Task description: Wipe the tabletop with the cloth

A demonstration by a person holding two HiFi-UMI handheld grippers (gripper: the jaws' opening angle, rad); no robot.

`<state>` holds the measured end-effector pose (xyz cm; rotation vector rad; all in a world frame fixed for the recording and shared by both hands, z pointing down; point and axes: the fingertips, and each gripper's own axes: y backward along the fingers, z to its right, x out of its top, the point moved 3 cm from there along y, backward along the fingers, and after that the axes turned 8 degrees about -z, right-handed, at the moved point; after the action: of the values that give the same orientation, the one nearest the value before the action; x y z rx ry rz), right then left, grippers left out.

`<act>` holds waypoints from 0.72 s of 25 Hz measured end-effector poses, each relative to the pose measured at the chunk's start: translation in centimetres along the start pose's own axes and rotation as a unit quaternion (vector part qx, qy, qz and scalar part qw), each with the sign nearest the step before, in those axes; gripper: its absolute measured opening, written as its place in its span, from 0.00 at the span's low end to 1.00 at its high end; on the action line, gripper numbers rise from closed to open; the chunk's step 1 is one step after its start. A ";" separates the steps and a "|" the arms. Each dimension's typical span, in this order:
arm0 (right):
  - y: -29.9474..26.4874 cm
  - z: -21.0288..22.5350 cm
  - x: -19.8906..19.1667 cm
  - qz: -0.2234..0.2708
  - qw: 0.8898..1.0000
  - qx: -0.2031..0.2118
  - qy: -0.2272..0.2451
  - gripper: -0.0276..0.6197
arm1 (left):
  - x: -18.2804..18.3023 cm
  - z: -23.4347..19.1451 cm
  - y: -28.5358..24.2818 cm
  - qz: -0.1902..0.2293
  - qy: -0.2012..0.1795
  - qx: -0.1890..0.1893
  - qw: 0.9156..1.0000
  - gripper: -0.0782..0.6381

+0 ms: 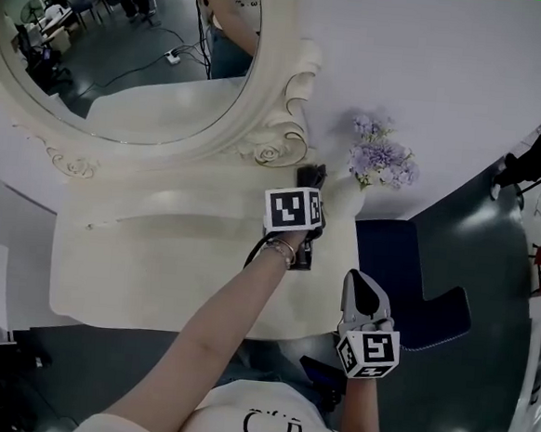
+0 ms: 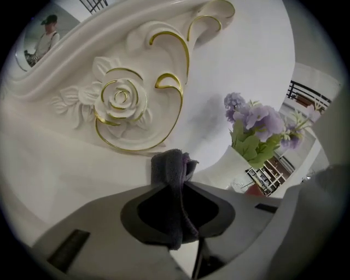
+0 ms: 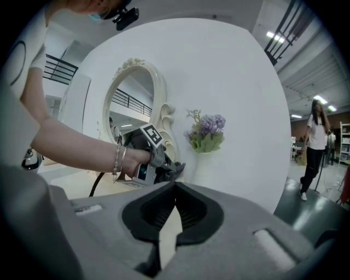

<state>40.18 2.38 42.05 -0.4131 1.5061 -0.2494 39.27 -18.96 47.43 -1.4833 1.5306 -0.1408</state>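
1. Two grippers in view. The left gripper (image 2: 178, 188) has its jaws pinching the dark cloth (image 2: 173, 175).
2. One fold of the cloth stands up past the jaw tips, and the rest hangs in the hollow behind them.
3. The left gripper points toward the back right corner of the tabletop (image 1: 154, 276), near the vase (image 1: 346, 202) of purple flowers (image 1: 379, 158) and the mirror frame (image 1: 278, 118).
4. Cannot tell whether the cloth touches the tabletop.
5. The right gripper (image 3: 174, 188) has its jaws pressed together with nothing between them, and it sits at the front right corner.
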 end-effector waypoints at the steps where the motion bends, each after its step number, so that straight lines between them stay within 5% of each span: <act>1: 0.0 0.0 0.1 0.000 1.000 0.000 0.000 0.04 | 0.0 0.0 0.0 0.000 -0.006 0.003 1.000 0.22; 12: -0.3 -1.5 0.0 0.000 1.000 0.004 0.001 0.04 | 0.4 -3.7 2.2 0.008 0.010 0.009 1.000 0.22; 18: -1.1 -3.0 0.5 0.003 1.000 0.005 0.005 0.04 | 0.6 -6.1 3.9 0.011 -0.013 0.020 1.000 0.22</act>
<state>37.30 0.82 41.99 -0.4006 1.5145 -0.2547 32.53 -21.64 47.76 -1.4316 1.5132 -0.1383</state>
